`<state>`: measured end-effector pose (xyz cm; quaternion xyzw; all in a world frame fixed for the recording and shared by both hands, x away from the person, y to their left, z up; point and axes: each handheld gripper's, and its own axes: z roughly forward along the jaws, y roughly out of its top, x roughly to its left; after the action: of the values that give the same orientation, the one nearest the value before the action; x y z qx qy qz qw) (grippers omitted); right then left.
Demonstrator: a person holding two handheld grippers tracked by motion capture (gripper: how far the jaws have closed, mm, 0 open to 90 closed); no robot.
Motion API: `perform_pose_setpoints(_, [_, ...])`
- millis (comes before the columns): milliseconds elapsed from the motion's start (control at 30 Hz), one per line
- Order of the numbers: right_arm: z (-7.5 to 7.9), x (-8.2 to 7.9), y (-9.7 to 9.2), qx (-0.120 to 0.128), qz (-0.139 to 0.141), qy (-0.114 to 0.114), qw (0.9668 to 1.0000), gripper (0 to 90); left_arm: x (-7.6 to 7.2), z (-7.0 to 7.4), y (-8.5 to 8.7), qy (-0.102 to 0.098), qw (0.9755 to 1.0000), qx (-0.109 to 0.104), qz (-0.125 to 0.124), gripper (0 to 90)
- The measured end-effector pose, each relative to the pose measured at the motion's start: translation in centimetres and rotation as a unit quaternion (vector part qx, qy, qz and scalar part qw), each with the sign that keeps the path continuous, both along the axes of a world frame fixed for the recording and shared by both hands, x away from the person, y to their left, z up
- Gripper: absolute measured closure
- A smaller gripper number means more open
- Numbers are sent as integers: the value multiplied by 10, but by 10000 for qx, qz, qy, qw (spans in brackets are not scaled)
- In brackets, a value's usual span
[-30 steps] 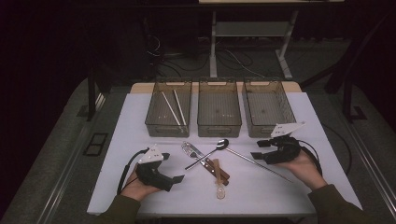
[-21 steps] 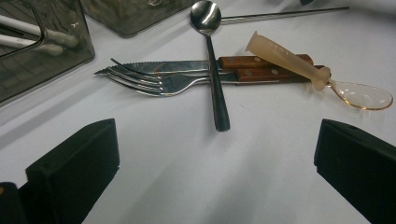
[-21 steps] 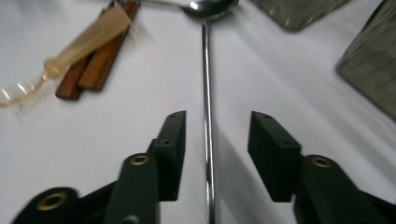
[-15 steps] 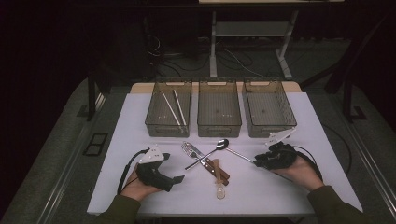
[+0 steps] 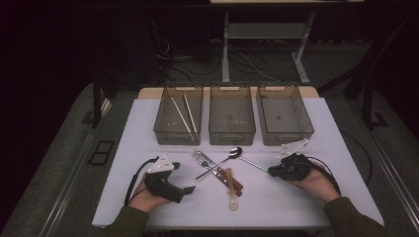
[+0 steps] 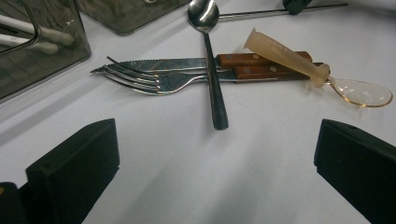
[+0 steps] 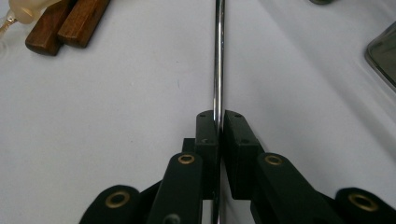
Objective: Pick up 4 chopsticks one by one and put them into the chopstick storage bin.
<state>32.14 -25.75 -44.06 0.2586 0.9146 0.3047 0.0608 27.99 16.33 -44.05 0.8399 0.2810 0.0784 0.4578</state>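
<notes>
My right gripper (image 5: 271,172) (image 7: 218,114) lies low on the white table at the right. Its jaws have just been closing and are now shut on the end of a thin metal rod (image 5: 254,164) (image 7: 217,56), which runs from the jaws toward the cutlery pile. The pile holds a fork (image 5: 201,158) (image 6: 154,79), a wood-handled knife (image 5: 232,180) (image 6: 187,63), a dark-handled spoon (image 5: 232,154) (image 6: 210,60) and a clear plastic spoon (image 5: 231,192) (image 6: 303,65). My left gripper (image 5: 184,177) (image 6: 217,135) rests at the front left, open and facing the pile with nothing between its jaws.
Three clear bins stand in a row behind the cutlery: left bin (image 5: 178,139) with two white chopsticks (image 5: 180,113), middle bin (image 5: 232,140), right bin (image 5: 285,140). The table's front edge lies just below both hands.
The right gripper's jaws have come together on the metal rod, and that hand has shifted slightly nearer. The left gripper has stayed put.
</notes>
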Motion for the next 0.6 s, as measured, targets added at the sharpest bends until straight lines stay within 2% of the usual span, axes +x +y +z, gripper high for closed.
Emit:
perform_pose_setpoints(267, [1,-1,2,-49,-72,-12,10000,852,0,0,0,-5,10000,2,-5,0])
perform_pose_setpoints(433, [0,1,0,39,-136,87,9999,854,0,1,0,-11,10000,-3,-8,0])
perform_pose_setpoints(600, [2,2,-2,73,-198,82,9997,855,0,1,0,-10,10000,-8,-12,0])
